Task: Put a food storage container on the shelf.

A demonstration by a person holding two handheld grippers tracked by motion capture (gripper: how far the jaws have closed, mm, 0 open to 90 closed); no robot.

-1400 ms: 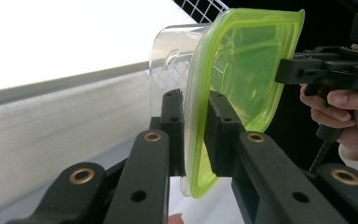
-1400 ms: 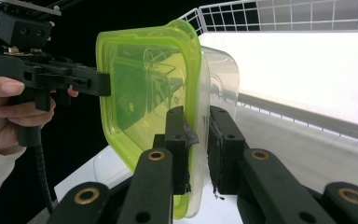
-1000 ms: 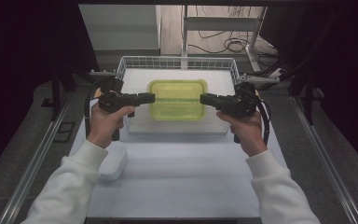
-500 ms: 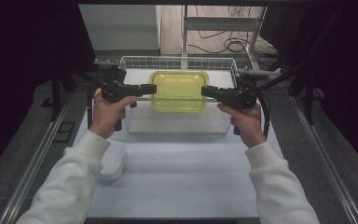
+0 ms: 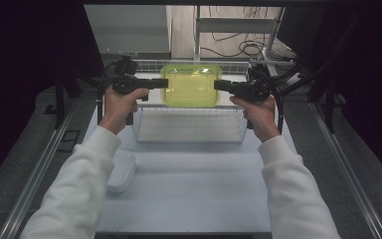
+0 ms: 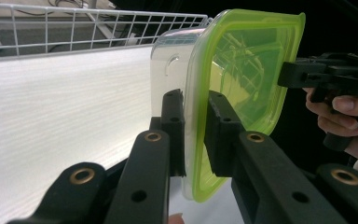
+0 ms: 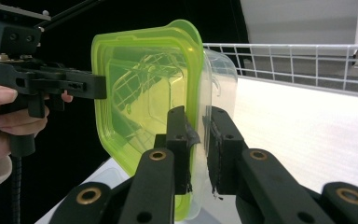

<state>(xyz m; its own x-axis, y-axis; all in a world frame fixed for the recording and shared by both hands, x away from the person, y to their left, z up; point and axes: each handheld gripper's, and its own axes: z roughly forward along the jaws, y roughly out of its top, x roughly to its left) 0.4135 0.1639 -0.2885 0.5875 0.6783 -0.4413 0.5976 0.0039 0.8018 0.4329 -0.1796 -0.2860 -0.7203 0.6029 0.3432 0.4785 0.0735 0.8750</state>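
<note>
A clear plastic container with a yellow-green lid [image 5: 191, 84] hangs in the air over the far half of a white wire basket [image 5: 189, 133]. My left gripper [image 5: 165, 83] is shut on its left rim and my right gripper [image 5: 217, 85] on its right rim. In the left gripper view the black jaws [image 6: 196, 126] pinch the lid's edge and the clear wall of the container [image 6: 242, 60]. The right gripper view shows its jaws [image 7: 199, 144] clamped the same way on the container [image 7: 144, 79], with the other gripper [image 7: 93, 86] on the opposite edge.
The basket's wire rim [image 6: 74, 18] runs behind the container, above a white floor. A small white tub [image 5: 122, 169] lies on the white table [image 5: 194, 199] near the left sleeve. Metal rails flank the table; cables and dark stands crowd the far side.
Both hands have carried the container away from the person and a little up, from low in the basket to above its far half. Both grips are unchanged.
</note>
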